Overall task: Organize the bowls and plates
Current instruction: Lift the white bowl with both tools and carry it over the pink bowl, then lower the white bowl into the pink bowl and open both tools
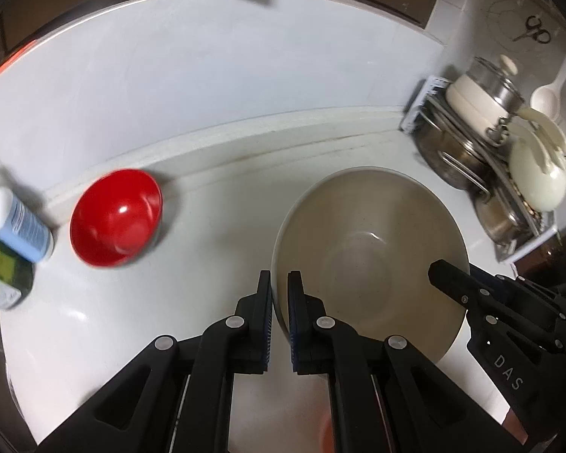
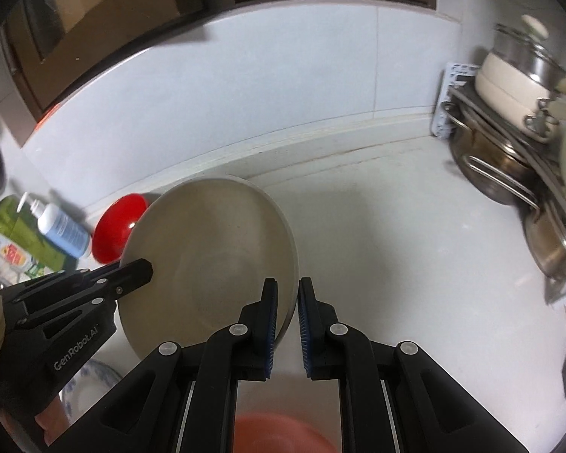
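small bowl (image 1: 116, 217) left of large bowl (image 1: 369, 260), rack (image 1: 509, 151) far right

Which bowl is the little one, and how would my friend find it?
Start at the white counter under the tiled wall. Beside the big beige bowl that both grippers pinch, the small red bowl sits toward the bottles. It is the only bright red, shiny bowl there.
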Demonstrator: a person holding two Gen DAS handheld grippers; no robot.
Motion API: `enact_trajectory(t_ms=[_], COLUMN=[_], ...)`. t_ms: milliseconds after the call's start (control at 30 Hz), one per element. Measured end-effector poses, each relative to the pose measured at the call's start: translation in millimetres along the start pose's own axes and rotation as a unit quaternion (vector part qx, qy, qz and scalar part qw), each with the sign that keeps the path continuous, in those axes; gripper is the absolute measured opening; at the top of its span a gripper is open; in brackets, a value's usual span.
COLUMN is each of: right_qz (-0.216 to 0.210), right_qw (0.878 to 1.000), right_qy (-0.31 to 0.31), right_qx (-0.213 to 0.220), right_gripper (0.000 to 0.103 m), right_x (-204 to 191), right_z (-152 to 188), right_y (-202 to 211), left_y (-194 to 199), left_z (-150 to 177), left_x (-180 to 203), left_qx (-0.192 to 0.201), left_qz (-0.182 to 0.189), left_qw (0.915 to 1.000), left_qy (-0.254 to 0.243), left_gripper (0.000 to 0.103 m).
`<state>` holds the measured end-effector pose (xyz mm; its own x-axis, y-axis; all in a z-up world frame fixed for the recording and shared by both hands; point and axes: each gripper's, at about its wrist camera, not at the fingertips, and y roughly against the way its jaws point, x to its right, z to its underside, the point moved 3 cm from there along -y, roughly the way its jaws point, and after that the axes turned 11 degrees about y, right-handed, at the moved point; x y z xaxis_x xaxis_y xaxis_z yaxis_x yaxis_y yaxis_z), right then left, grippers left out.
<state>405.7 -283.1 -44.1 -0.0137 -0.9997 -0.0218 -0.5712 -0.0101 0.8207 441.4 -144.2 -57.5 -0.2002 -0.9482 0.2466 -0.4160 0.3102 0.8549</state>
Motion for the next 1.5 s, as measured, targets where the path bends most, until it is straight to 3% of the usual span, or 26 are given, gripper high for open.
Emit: enact_trajectory(t_ms=[400, 867, 1500], right_qz=[0.000, 0.000, 0.000], right_qw=[1.000, 0.998, 0.994], right_qy=[-0.016, -0.033, -0.041], right_qx=[-0.018, -0.060, -0.099], right_gripper=[0.013, 0.013, 0.013], right_x=[-7, -3, 3], right_z=[68, 126, 155], right_y=[50, 57, 40], left_y=[37, 30, 3], left_z=[56, 107, 134], left_x=[16, 19, 18], left_qx=[0.005, -0.039, -0.082], left_qz=[0.014, 0.016, 0.006], left_qw=[0.9996, 0.9983, 0.9959], left_qy=[-0.023, -0.039, -0.038], left_gripper=[0.009, 0.009, 0.011])
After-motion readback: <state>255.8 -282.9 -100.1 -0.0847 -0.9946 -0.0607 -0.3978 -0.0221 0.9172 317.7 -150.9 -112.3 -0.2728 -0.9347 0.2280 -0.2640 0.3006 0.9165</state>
